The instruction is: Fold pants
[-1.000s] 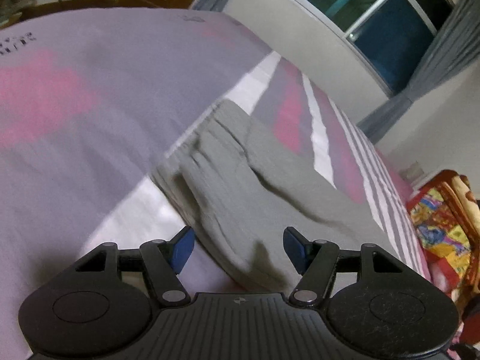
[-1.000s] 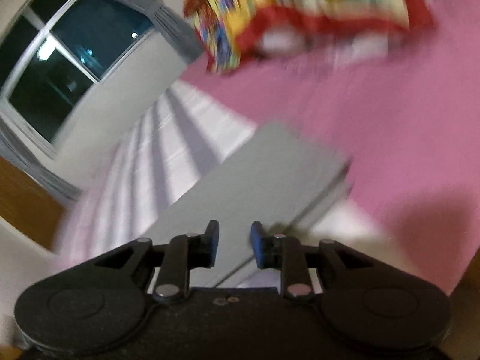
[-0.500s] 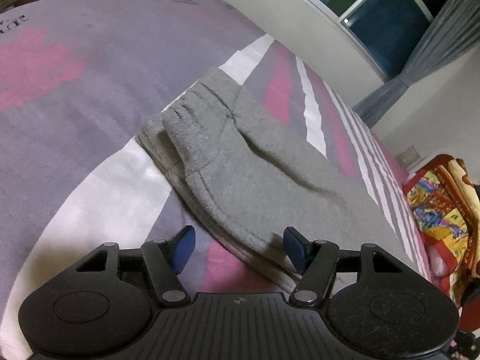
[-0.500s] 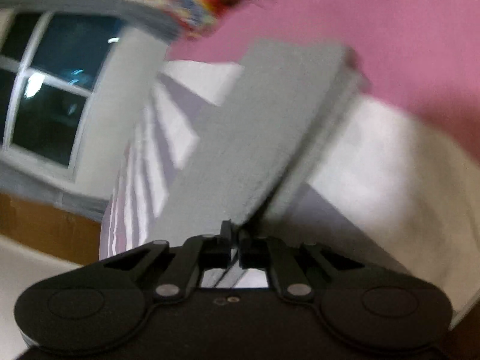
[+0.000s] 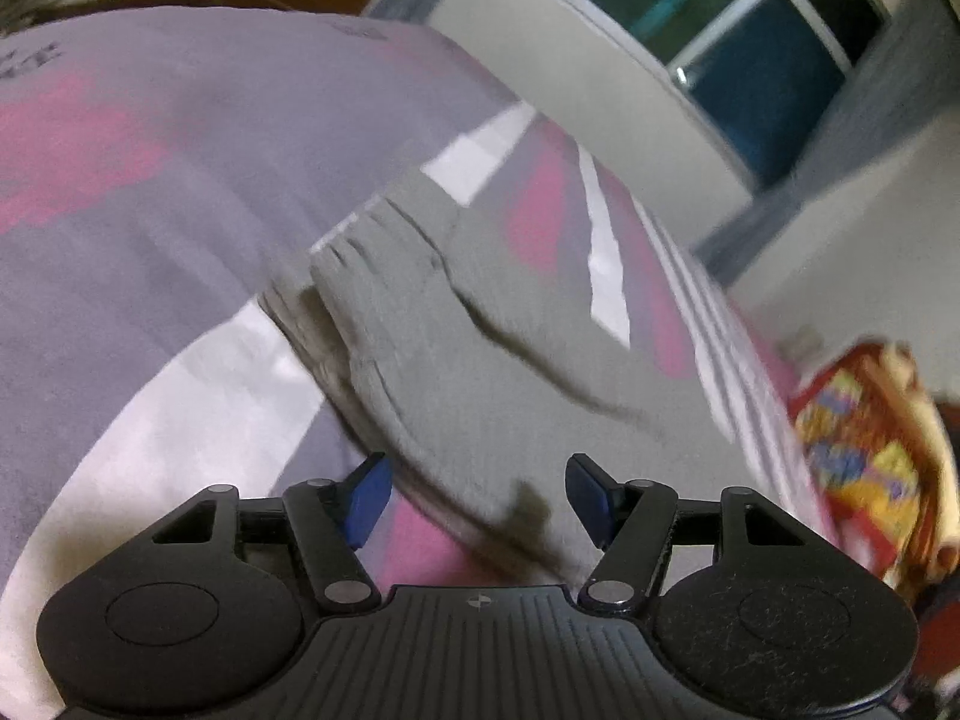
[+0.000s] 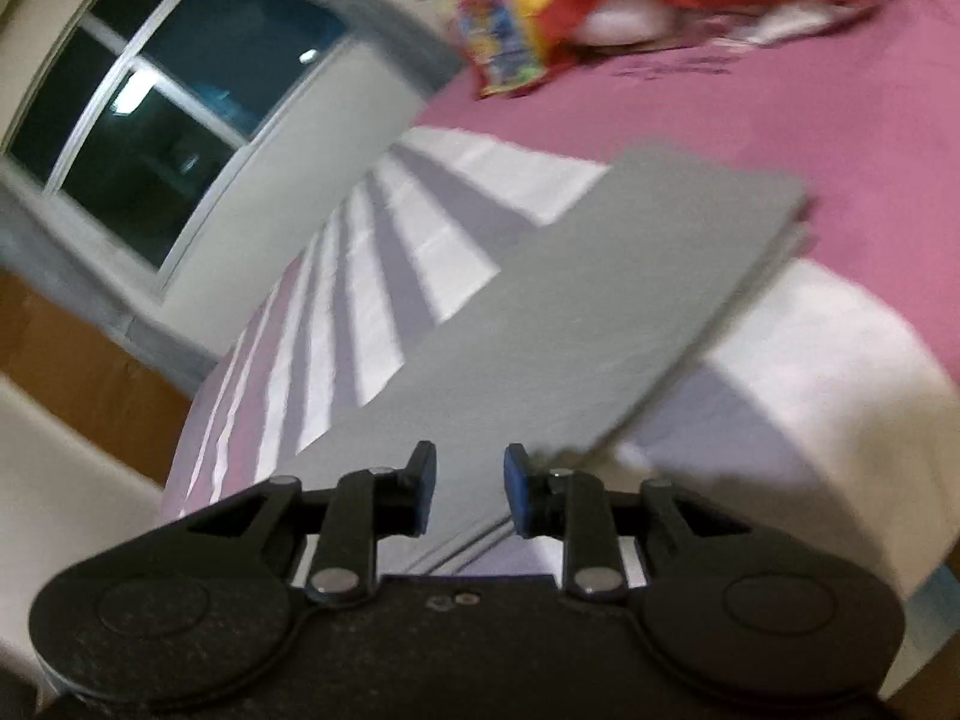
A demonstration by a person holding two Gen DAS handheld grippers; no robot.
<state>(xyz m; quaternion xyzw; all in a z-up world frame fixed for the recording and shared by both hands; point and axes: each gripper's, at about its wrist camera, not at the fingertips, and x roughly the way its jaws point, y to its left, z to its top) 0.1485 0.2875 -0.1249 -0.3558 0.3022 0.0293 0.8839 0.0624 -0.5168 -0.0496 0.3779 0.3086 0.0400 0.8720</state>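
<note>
- Both claws first: our left gripper (image 5: 477, 495) stands about half open, pads clear of the cloth, nothing held.
- Our right gripper (image 6: 465, 489) has just been opening; its jaws now sit a little apart with the grey cloth's edge in the gap, and the pads do not look pressed on it.
- Grey pants (image 5: 480, 360) lie folded lengthwise on the striped bed cover (image 5: 150, 210), waistband end before the left claw, leg end (image 6: 600, 312) before the right.
- We judge the fabric soft, light and floppy; taking hold at the layered edges should keep the layers together.
- Both claws point forward and somewhat downward over the bed.
</note>
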